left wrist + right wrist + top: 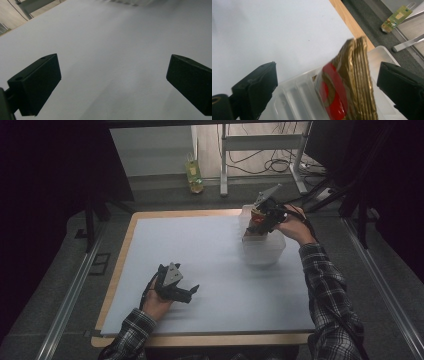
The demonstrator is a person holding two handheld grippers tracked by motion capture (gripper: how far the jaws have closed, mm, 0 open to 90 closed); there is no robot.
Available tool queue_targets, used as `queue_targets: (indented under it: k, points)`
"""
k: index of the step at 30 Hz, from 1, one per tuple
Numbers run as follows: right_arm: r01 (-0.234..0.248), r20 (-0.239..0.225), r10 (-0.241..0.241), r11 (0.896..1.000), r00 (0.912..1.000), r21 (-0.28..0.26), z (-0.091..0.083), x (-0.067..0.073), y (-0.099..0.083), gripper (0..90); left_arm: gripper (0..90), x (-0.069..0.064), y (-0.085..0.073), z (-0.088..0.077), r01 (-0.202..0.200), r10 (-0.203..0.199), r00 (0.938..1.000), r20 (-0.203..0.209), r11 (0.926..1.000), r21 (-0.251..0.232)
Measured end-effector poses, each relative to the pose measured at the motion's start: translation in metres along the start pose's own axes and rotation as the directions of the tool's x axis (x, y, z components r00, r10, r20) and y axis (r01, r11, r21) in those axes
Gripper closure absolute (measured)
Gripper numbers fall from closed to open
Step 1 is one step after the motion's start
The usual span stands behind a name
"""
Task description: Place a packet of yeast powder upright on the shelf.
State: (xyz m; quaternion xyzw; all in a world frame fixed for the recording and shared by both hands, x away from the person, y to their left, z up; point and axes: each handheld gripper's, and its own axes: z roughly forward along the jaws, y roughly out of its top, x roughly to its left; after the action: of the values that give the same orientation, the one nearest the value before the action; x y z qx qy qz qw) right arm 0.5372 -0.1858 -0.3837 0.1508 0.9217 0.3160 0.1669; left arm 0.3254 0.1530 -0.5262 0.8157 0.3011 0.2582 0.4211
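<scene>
Right gripper (pixel 324 82) over the clear plastic bin (pixel 263 251), a gold-and-red packet (pixel 344 87) standing free between its spread jaws

Nearest, the left gripper (pixel 113 82) lies low on the white table cover (pixel 105 37), jaws wide apart with nothing between them, well apart from the bin; farther off, the right gripper is tipped down into the bin's mouth — its pads (pixel 259 85) clear of the packet on both sides, so the packet looks released; the packet's long axis runs up along the jaws, its lower end in the bin; the right hand (pixel 295 227) is plainly the nearer — wrist raised behind the bin, forearm angled in from the right.
</scene>
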Motion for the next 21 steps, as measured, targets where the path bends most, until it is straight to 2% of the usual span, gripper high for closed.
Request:
queue_targets:
  k: [6, 17, 21]
  points:
    - [-0.055, 0.005, 0.055, 0.998, 0.9985, -0.029, -0.004, 0.001, 0.003, 1.8, 0.0, 0.0, 0.0, 0.0, 0.003, -0.003, 1.0, 0.0, 1.0, -0.003]
    - [-0.067, 0.017, 0.068, 0.996, 0.9975, -0.056, -0.013, 0.009, 0.006, 1.2, 0.0, 0.0, 0.0, 0.0, 0.003, -0.003, 1.0, -0.003, 1.0, -0.003]
    - [-0.088, 0.01, 0.089, 0.993, 0.996, -0.077, -0.017, 0.012, 0.008, 1.2, 0.0, 0.0, -0.001, -0.001, 0.005, -0.005, 1.0, -0.001, 1.0, -0.003]
